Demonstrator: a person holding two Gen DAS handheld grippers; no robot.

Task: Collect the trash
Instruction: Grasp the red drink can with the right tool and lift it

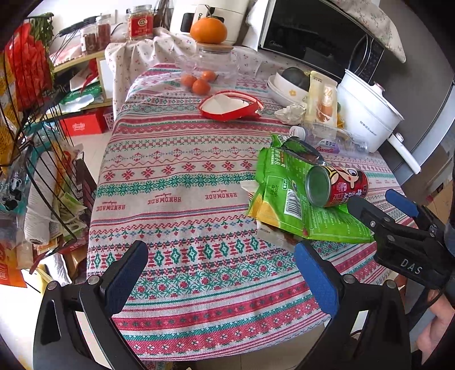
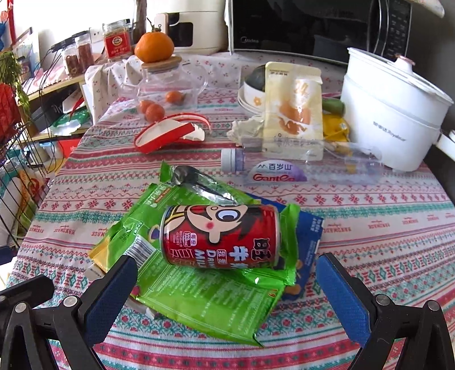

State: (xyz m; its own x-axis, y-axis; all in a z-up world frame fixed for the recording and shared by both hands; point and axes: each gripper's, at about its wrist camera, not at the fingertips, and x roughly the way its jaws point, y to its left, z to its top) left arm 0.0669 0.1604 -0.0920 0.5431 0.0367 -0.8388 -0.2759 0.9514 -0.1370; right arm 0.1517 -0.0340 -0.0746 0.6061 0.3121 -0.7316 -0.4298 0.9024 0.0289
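A round surface (image 2: 384, 227) under a patterned red, green and white cloth carried the litter, most of it gathered toward the near right side. A red drink can (image 2: 221, 236) lay on its side on top of a torn green snack wrapper (image 2: 199, 301), and a blue wrapper (image 2: 308, 242) poked out from under the green one on its right. Just behind this heap an empty clear plastic bottle (image 2: 298, 165) lay flat with its white cap pointing left, and beyond it a crumpled white tissue (image 2: 244, 128) sat beside a pale standing pouch (image 2: 293, 108). A torn red-and-white paper box (image 2: 170, 133) rested nearer the middle of the cloth, with three small oranges (image 2: 153, 109) behind it next to a glass teapot (image 2: 167, 82) that bore a larger orange (image 2: 154, 47) on its wooden lid. A white electric pot (image 2: 392, 119) stood at the far right, in front of a black microwave (image 2: 298, 25). The right gripper (image 2: 227, 287) hovered low over the near edge of the green wrapper with its blue-padded jaws spread wide, the can lying between and just ahead of them, nothing held. The left gripper (image 1: 219, 273) hung over bare cloth to the left of the heap, its jaws likewise wide apart and empty.
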